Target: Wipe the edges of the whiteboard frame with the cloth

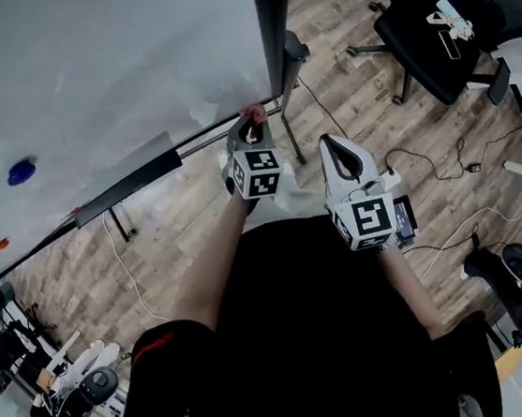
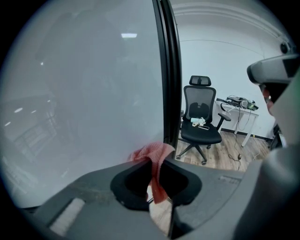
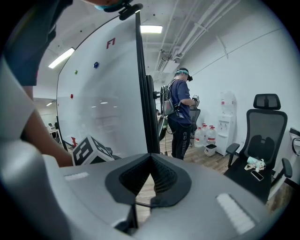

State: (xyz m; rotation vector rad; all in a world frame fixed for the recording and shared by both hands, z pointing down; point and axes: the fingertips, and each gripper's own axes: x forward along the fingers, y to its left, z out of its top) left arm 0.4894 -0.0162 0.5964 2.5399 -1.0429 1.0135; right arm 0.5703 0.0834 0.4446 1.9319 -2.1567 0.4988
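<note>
The whiteboard [image 1: 103, 71] stands upright with a black frame [image 1: 275, 31] down its right edge. My left gripper [image 1: 250, 138] is shut on a red cloth [image 1: 254, 114], which is at the board's lower right corner. In the left gripper view the cloth [image 2: 152, 154] bunches between the jaws and touches the board beside the black frame [image 2: 168, 70]. My right gripper [image 1: 332, 147] hangs a little right of the left one, shut with nothing in it. In the right gripper view the frame [image 3: 143, 84] rises just ahead of the shut gripper [image 3: 150, 157].
A black office chair [image 1: 441, 25] stands on the wood floor to the right, with cables [image 1: 426, 168] lying near it. The board's tray [image 1: 135, 180] runs along its lower edge. A blue magnet [image 1: 20, 171] sticks to the board. Another person [image 3: 180, 112] stands beyond the board near water bottles [image 3: 206, 136].
</note>
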